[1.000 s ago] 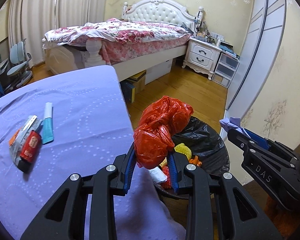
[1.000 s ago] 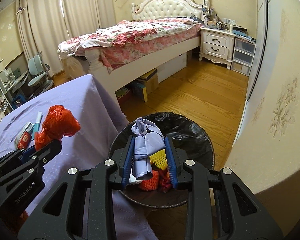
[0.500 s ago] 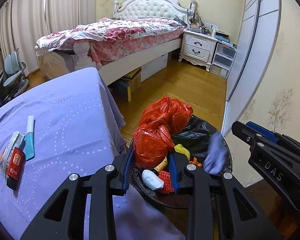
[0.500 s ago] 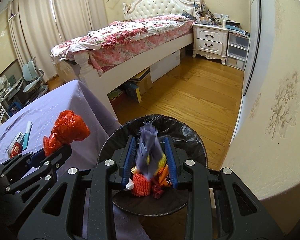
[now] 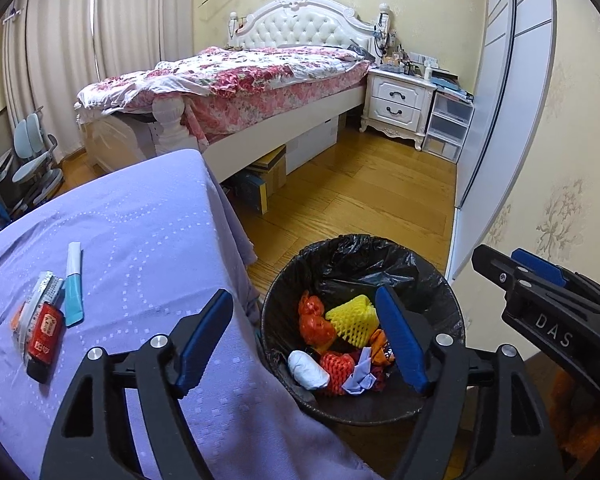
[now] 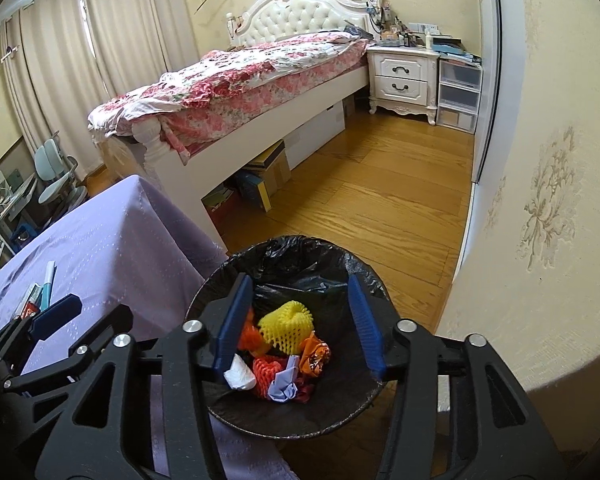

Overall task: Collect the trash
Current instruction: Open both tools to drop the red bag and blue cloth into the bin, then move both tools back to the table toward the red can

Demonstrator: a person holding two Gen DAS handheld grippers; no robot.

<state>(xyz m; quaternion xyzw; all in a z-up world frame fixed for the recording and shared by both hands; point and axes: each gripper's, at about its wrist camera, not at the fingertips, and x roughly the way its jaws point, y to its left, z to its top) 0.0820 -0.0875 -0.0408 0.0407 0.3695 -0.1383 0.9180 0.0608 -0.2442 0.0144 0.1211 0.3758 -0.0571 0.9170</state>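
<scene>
Now hovering over the black-lined trash bin (image 5: 440,300) with both sets of jaws spread wide and empty, and judging the remaining wrappers (image 5: 40,328) and teal tube (image 5: 73,292) on the tabletop (image 5: 148,232) left of that bin light, crinkly, slippery, best pinched mid-length.

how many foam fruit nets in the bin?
2 visible. Yellow foam fruit net sits mid-pile in the black-lined trash bin; red foam fruit net lies just nearer the camera. Others may be buried.
</scene>
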